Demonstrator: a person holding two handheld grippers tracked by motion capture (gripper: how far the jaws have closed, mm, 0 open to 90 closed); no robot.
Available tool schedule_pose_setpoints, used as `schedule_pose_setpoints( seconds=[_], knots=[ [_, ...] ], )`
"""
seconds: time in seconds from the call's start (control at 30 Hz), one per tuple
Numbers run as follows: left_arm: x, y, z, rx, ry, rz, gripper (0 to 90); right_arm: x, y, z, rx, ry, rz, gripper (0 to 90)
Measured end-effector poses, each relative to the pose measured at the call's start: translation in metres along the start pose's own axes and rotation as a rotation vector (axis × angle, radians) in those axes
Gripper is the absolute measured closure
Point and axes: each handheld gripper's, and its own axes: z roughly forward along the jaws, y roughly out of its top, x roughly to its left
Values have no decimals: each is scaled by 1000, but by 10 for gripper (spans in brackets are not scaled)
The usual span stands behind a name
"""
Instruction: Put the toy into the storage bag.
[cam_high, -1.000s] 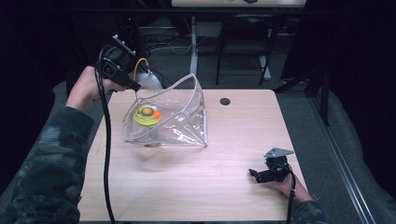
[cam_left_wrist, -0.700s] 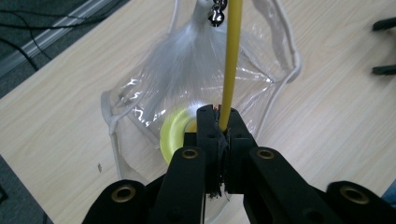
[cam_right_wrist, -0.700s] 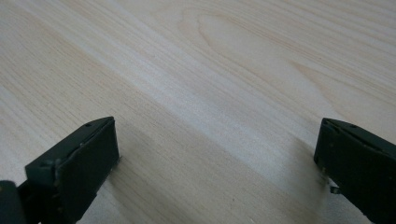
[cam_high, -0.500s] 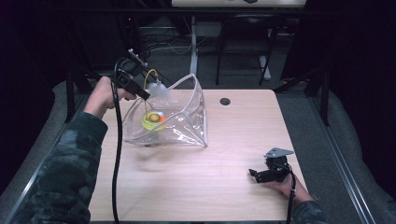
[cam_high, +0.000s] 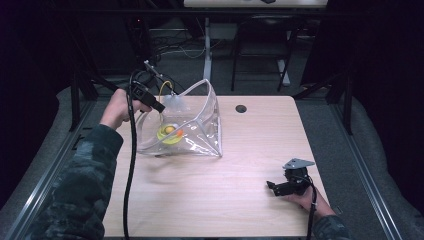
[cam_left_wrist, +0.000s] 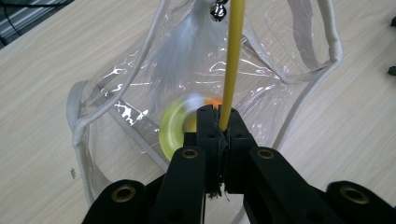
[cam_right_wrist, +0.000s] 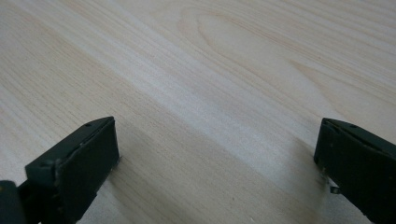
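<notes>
While the left gripper (cam_left_wrist: 219, 122) pinches a yellow wand (cam_left_wrist: 230, 65), feathers (cam_left_wrist: 175, 56) hang inside the clear bag (cam_high: 202, 120).
Near the table's (cam_high: 210, 200) right front corner, the right gripper (cam_right_wrist: 217, 154) gapes empty.

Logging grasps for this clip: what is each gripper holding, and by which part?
The left gripper is shut on the yellow wand, near its lower end, feather hanging into the clear bag. The right gripper is open, holding nothing.

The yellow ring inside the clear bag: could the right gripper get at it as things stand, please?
Probably not directly. The right gripper rests open at the near right, facing the clear bag's closed wall; the yellow ring lies behind it, and the left gripper occupies the mouth with the yellow wand.
</notes>
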Motion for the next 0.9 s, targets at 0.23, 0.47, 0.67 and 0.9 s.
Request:
schedule_pose_setpoints(
  seconds=[0.23,0.47,0.67,0.9],
  knots=[
    [-2,3,6,8,12,-8,883,0,0,0,-1,-1,2,0],
    [-3,4,12,-6,-2,-18,883,0,0,0,0,-1,1,0],
    [-2,4,21,15,15,-6,883,0,0,0,2,-2,0,0],
    [3,-1,25,2,34,-23,883,1,0,0,4,-4,5,0]
  ],
)
